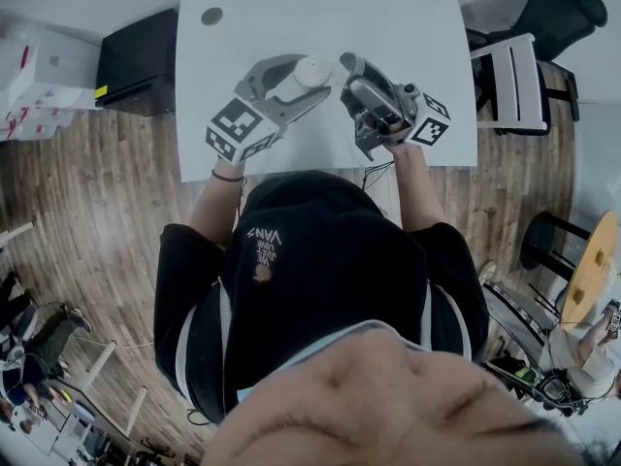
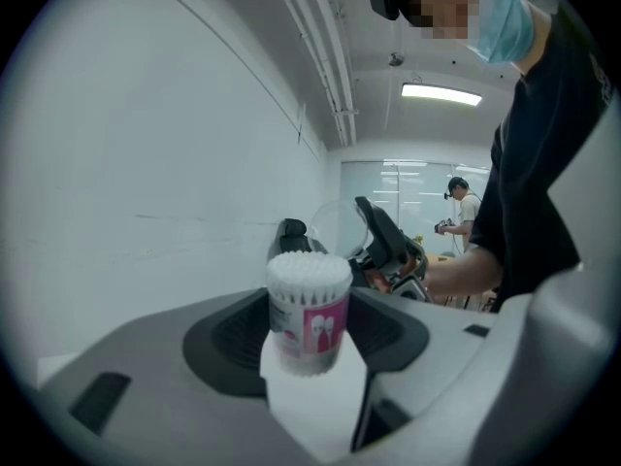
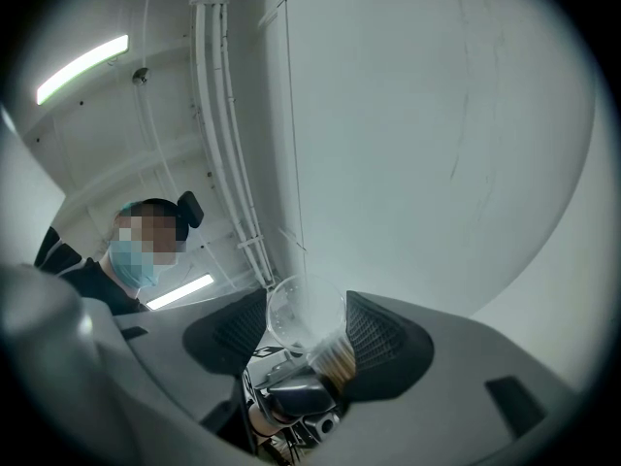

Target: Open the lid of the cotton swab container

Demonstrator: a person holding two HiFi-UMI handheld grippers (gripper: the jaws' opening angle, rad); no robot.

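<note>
The cotton swab container (image 2: 309, 304), a small clear tub with a pink label, stands upright between the jaws of my left gripper (image 2: 310, 336), which is shut on it. Its top is uncovered and the white swab tips show. From the head view the container (image 1: 310, 71) is over the middle of the white table (image 1: 291, 8), with my left gripper (image 1: 307, 81) around it. Just right of it, my right gripper (image 1: 347, 63) is raised and tilted up. In the right gripper view a round clear lid (image 3: 301, 314) is pinched in my right gripper (image 3: 309, 336). The same lid (image 2: 338, 226) appears behind the tub.
A black box (image 1: 136, 61) sits on the floor left of the table. A white chair (image 1: 509, 81) and a black chair (image 1: 563, 13) stand to the right. The tabletop has a small round hole (image 1: 212, 16) at its far left. Another person (image 2: 464, 207) stands far off.
</note>
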